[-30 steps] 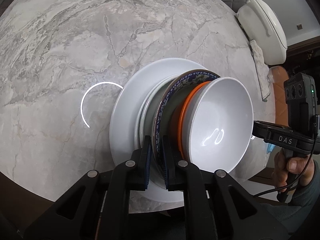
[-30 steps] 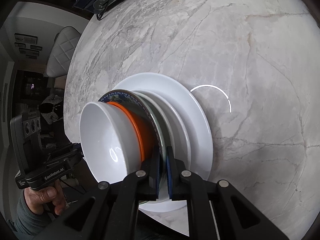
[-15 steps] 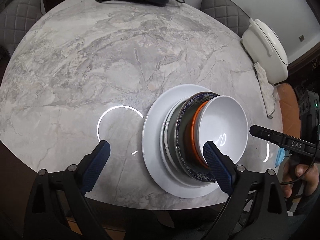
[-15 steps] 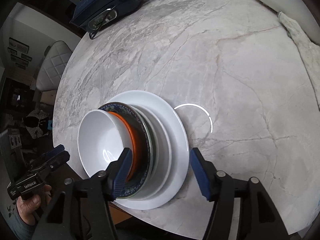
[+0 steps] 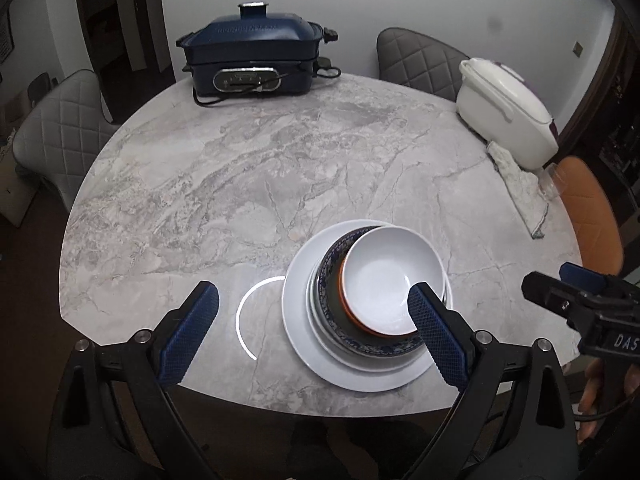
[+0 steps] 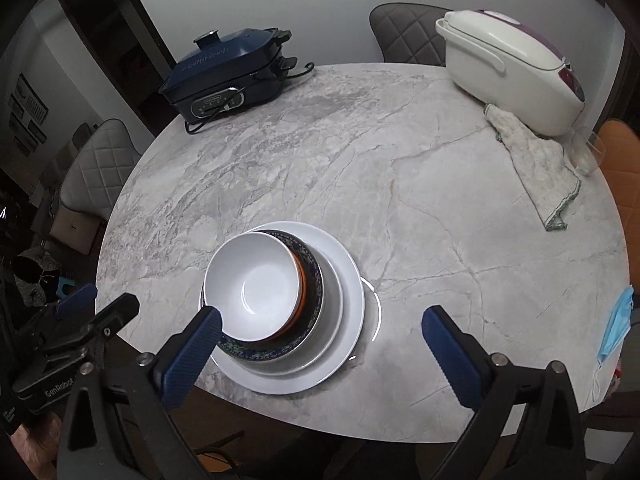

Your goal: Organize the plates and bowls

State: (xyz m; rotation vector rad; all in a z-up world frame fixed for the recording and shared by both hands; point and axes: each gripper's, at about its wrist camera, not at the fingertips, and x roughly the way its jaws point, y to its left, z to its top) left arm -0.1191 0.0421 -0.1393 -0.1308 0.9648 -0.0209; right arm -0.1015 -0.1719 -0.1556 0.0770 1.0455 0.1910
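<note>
My left gripper (image 5: 314, 322) hangs with its jaws spread wide and nothing between them; the right gripper (image 6: 320, 350) is likewise wide apart and holds nothing. Just ahead of both, near the table's (image 5: 280, 168) closest edge, I see the stack: a large white plate (image 5: 298, 312) at the bottom, a smaller white plate (image 6: 334, 292) on it, then a blue-patterned plate (image 5: 332, 256), an orange bowl (image 5: 352, 318) and, nested inside that, a white bowl (image 5: 390, 276). The white bowl is empty. From the left gripper the stack lies ahead and towards its right finger (image 5: 438, 336); from the right gripper it lies ahead beside its left finger (image 6: 190, 354). Far ahead of the left gripper stands a dark blue electric cooker (image 5: 252, 58) with its lid on. Far ahead and to the right of the right gripper sits a white rice cooker (image 6: 512, 66), lid shut, with a cloth (image 6: 536, 164) lying against it, a glass (image 6: 586, 150) and a face mask (image 6: 616, 322).
</note>
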